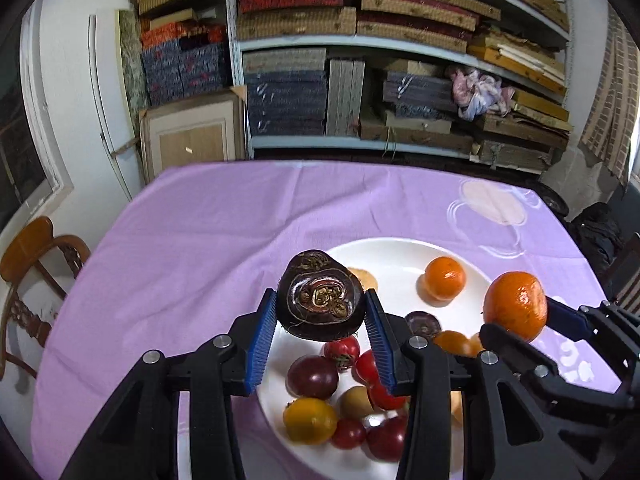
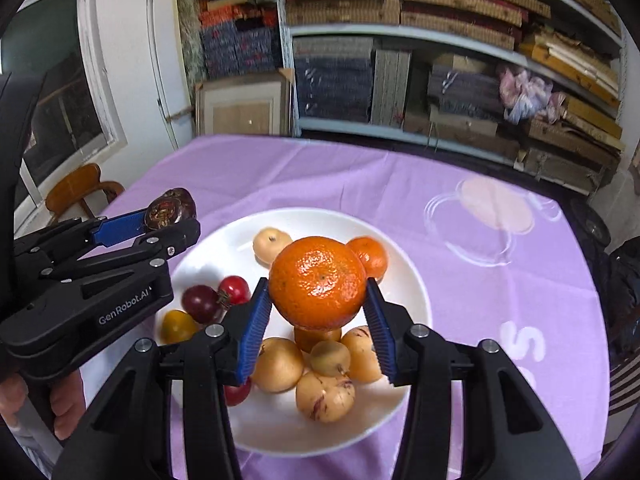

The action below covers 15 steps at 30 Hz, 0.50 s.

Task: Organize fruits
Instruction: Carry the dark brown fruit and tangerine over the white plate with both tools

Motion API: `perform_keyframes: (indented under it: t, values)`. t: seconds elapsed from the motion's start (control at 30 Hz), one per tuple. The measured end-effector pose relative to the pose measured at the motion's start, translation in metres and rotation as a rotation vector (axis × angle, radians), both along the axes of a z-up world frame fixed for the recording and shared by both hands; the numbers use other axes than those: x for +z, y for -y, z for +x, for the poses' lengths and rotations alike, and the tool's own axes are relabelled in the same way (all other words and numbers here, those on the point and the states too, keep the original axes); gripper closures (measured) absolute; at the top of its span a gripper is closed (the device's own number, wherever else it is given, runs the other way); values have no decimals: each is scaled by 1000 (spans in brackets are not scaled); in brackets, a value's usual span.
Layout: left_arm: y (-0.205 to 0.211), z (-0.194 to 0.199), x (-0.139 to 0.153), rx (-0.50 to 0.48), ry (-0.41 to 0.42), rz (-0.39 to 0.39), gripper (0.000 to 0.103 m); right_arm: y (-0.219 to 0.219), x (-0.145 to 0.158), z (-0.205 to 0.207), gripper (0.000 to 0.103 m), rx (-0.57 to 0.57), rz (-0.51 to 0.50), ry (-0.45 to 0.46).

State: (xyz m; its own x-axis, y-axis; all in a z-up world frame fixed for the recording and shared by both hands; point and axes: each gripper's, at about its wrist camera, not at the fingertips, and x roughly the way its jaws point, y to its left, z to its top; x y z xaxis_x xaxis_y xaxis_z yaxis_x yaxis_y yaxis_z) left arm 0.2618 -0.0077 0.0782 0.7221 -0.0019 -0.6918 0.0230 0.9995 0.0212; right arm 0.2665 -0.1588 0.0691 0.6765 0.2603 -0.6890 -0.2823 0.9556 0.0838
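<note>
My left gripper (image 1: 321, 312) is shut on a dark brown water chestnut (image 1: 320, 295), held in the air above the white plate (image 1: 384, 250). My right gripper (image 2: 318, 296) is shut on a big orange (image 2: 318, 282), also lifted over the plate (image 2: 416, 280). On the plate lie a small orange (image 1: 444, 278), red, dark purple and yellow tomatoes (image 1: 313, 376), and several pale yellow fruits (image 2: 325, 396). Each gripper shows in the other's view: the right with its orange (image 1: 516, 306), the left with its chestnut (image 2: 170, 208).
The plate rests on a table under a purple cloth (image 1: 192, 240) with white and pink print. A wooden chair (image 1: 28, 268) stands at the left. Behind the table, shelves (image 1: 360, 52) hold stacked boxes and boards. A person's hand (image 2: 60, 404) grips the left tool.
</note>
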Motion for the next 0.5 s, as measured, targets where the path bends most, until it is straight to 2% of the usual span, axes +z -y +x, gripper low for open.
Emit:
perform_keyframes:
  t: [0.23, 0.5]
  values:
    - [-13, 35, -45, 7, -90, -3, 59, -19, -34, 38, 57, 13, -41, -61]
    - [-18, 56, -73, 9, -138, -16, 59, -30, -60, 60, 57, 19, -72, -104]
